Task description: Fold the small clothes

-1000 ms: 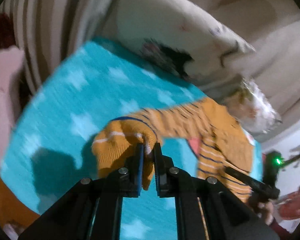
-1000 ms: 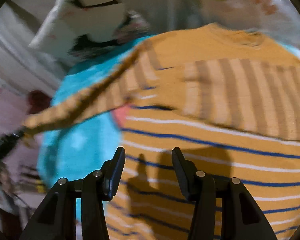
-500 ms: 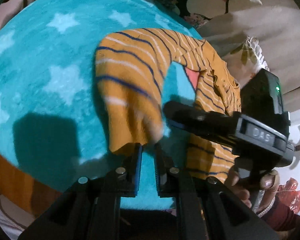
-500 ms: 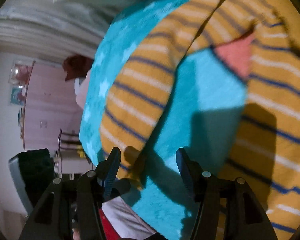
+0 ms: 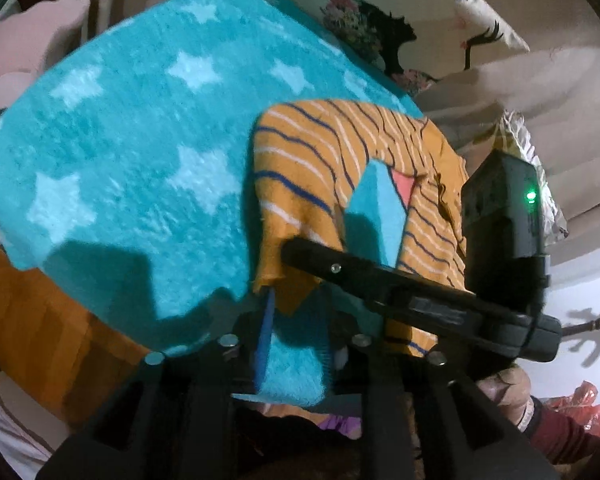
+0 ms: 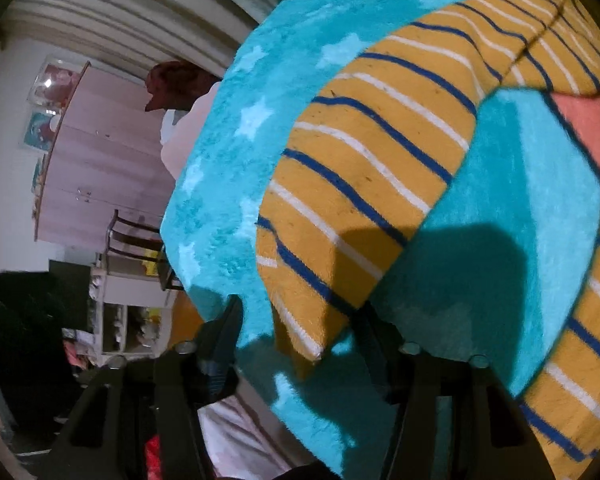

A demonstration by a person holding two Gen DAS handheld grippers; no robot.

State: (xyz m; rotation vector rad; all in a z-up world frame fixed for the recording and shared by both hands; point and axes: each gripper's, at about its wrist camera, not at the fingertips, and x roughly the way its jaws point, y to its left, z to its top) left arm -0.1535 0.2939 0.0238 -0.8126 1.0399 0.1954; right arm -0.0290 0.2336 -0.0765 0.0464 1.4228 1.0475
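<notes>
Child's knit sweater point(image 5: 428, 216): mustard, blue and white stripes, flat on fluffy turquoise star-print blanket point(image 5: 140, 140), toward its near edge. Sleeve point(image 6: 360, 184) curved, long axis toward that edge, cuff point(image 5: 276, 280) overhanging.
Left gripper point(image 5: 296, 332): angled down, jaws just opening, cuff loose between.
Right gripper point(image 6: 298, 336): jaws just closing, apart around cuff, not pressing.

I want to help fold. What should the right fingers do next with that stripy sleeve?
Probably pinch the cuff firmly. The right gripper has just been closing with the cuff between its fingers, not visibly pressed yet, and the sleeve lies unfolded on the blanket.
</notes>
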